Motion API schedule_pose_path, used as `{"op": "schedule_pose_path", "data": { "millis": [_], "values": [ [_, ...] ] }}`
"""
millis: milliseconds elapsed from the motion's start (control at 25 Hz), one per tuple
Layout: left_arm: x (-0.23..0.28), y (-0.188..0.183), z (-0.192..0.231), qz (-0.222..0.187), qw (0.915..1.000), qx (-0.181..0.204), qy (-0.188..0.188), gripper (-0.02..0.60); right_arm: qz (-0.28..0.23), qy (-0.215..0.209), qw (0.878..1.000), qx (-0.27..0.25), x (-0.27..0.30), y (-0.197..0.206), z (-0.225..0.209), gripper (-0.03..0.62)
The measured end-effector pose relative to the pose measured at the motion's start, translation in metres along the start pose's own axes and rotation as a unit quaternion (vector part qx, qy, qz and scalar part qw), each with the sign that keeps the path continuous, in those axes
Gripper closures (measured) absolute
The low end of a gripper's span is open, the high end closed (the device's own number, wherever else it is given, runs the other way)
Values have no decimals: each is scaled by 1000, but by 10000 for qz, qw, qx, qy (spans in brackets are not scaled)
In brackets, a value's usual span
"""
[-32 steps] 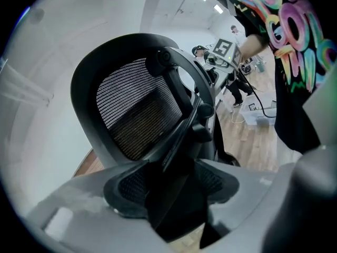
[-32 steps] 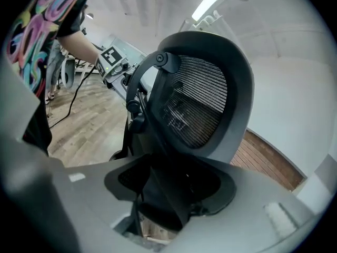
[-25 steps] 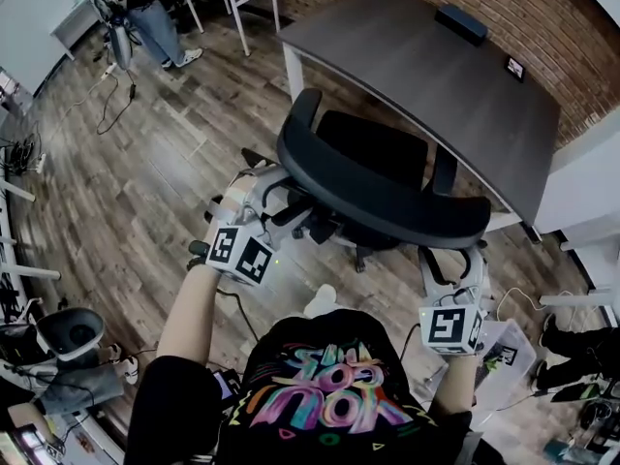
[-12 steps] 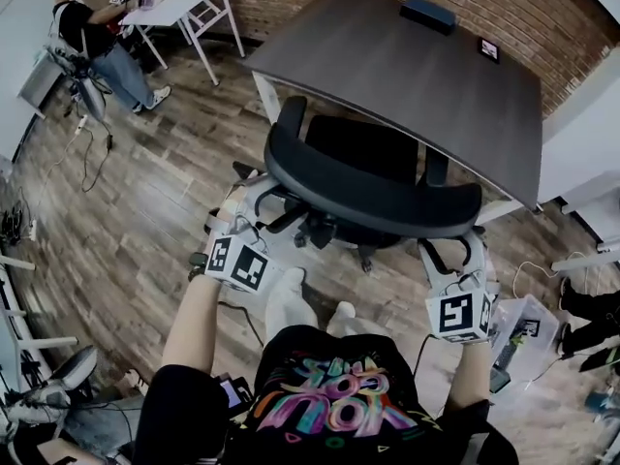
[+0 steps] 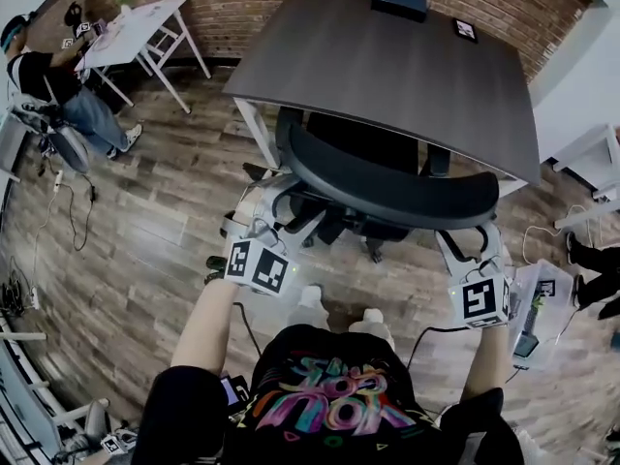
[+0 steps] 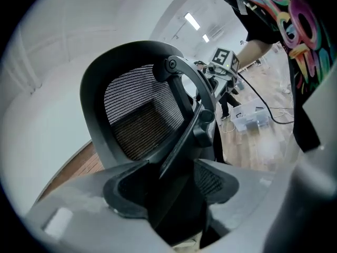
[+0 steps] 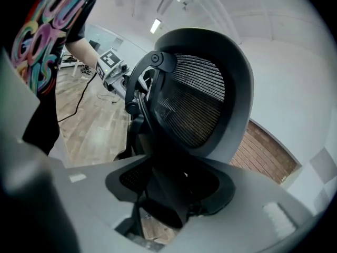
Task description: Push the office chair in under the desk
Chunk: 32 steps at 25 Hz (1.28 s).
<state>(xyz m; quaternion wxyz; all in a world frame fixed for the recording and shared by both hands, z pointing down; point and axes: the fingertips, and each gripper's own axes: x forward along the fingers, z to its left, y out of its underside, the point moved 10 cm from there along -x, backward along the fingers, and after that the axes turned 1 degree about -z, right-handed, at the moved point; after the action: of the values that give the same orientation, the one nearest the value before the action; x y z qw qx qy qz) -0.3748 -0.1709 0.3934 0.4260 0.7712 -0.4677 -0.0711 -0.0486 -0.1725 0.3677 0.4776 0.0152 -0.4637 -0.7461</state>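
Both hand-held grippers on the office chair (image 5: 387, 187) backrest; chair part way under the worktop (image 5: 387, 66).
Left hand-held gripper (image 5: 274, 201) is clamped on the left side of the backrest frame, and its own view shows a dark frame strut filling the gap between the jaws. Right hand-held gripper (image 5: 468, 245) is closed on the right side of the frame, jaws set wide around it. Seat and armrests sit under the near edge of the dark worktop; the curved backrest top is outside the edge, on the person's side. Wood floor (image 5: 145, 221) below. Black box (image 5: 399, 3) and a marker tag (image 5: 465, 30) at the worktop's far edge. Another person (image 5: 53, 90) by a white table (image 5: 136, 27), far left.
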Motion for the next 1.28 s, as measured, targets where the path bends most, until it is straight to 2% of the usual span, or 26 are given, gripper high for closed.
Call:
{"op": "schedule_pose_path", "data": {
  "millis": [360,760,1280],
  "values": [
    [33,40,55,-202,9990,254,311,319,213,242,9993,167,48,-21,-14,381],
    [72,52,87,-216,9987,208,410,318,281,319,9988,232,85,-17,-41,379],
    [109,77,129,-207,9984,177,493,311,378,629,9971,198,128,-24,-52,376]
  ]
}}
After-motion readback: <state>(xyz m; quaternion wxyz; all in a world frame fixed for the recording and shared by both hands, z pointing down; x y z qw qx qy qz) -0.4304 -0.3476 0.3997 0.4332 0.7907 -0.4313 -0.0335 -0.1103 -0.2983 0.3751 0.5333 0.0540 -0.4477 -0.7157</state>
